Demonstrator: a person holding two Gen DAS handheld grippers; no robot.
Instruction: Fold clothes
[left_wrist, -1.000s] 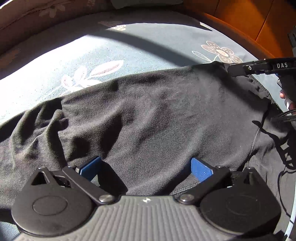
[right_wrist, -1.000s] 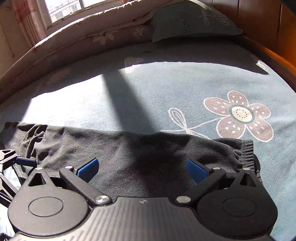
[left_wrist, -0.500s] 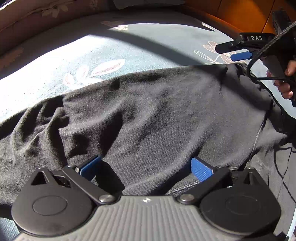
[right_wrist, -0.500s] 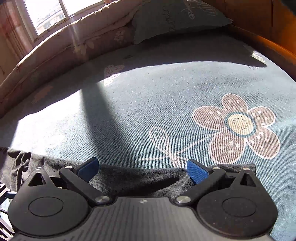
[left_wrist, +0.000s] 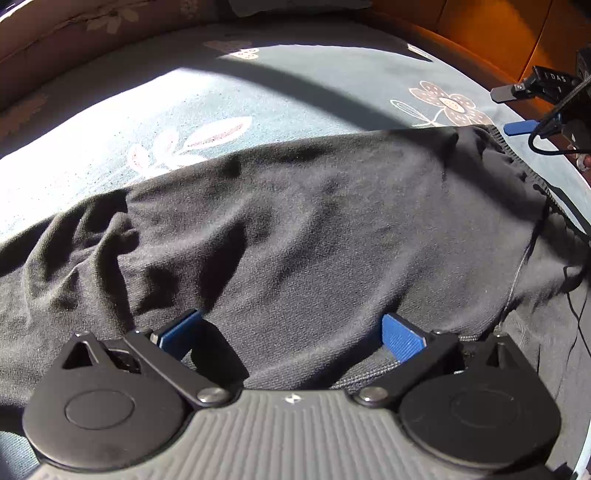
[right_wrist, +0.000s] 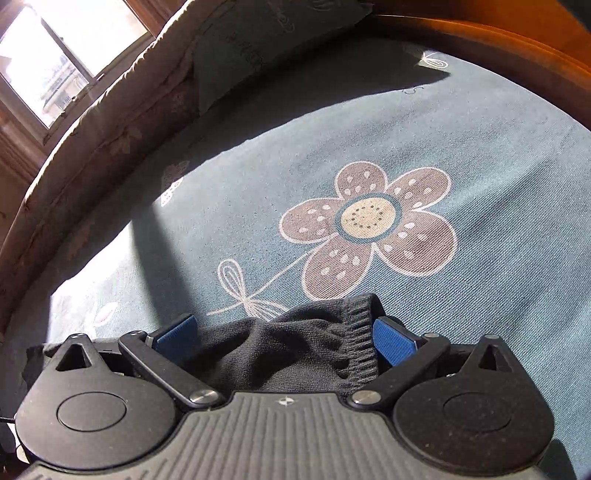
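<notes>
A black knit garment (left_wrist: 314, 229) lies spread and wrinkled across the blue flowered bedsheet (left_wrist: 258, 96). My left gripper (left_wrist: 291, 336) is open low over its near edge, with cloth between the blue pads (left_wrist: 402, 339). In the left wrist view, my right gripper (left_wrist: 515, 110) hovers open at the garment's far right corner, beside the ribbed hem (left_wrist: 517, 162). The right wrist view shows the right gripper (right_wrist: 284, 338) open, the ribbed corner of the garment (right_wrist: 295, 347) bunched between its wide-apart fingers.
A large brown flower print (right_wrist: 369, 221) is on the sheet just beyond the corner. A rolled brown quilt (right_wrist: 110, 140) and a pillow (right_wrist: 258, 40) line the back. A wooden bed frame (right_wrist: 498, 40) runs along the right, and a window (right_wrist: 62, 59) is at the far left.
The right gripper swung right along the garment's far edge to its ribbed corner, which now sits between its fingers. The left gripper has hardly moved.
</notes>
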